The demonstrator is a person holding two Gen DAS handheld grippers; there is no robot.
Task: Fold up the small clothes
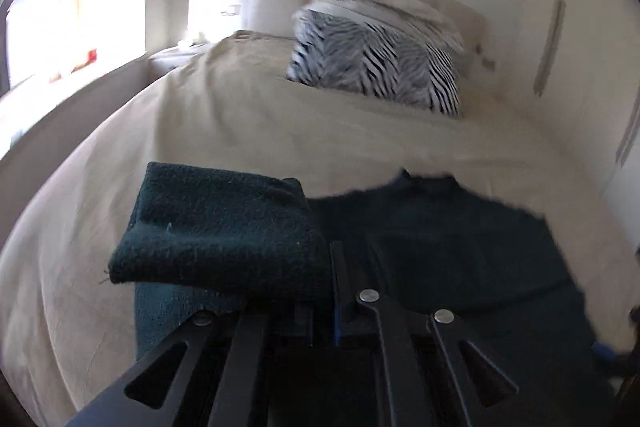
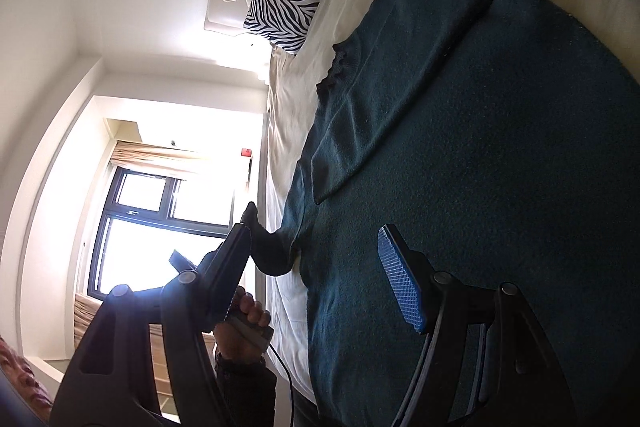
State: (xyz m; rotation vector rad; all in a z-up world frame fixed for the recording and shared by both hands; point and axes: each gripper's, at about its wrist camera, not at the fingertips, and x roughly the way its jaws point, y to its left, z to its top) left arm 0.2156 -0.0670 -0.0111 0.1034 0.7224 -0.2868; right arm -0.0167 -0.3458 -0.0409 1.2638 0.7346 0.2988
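A dark teal knit sweater lies spread on the beige bed. My left gripper is shut on the sweater's sleeve cuff and holds it lifted over the sweater's left side. In the right wrist view the sweater fills the right half, with one sleeve folded across its body. My right gripper is open and empty, just above the sweater's lower part. The left gripper shows there too, pinching the raised cuff.
A zebra-print pillow and a cream blanket lie at the head of the bed. A bright window and a low ledge run along the bed's left side.
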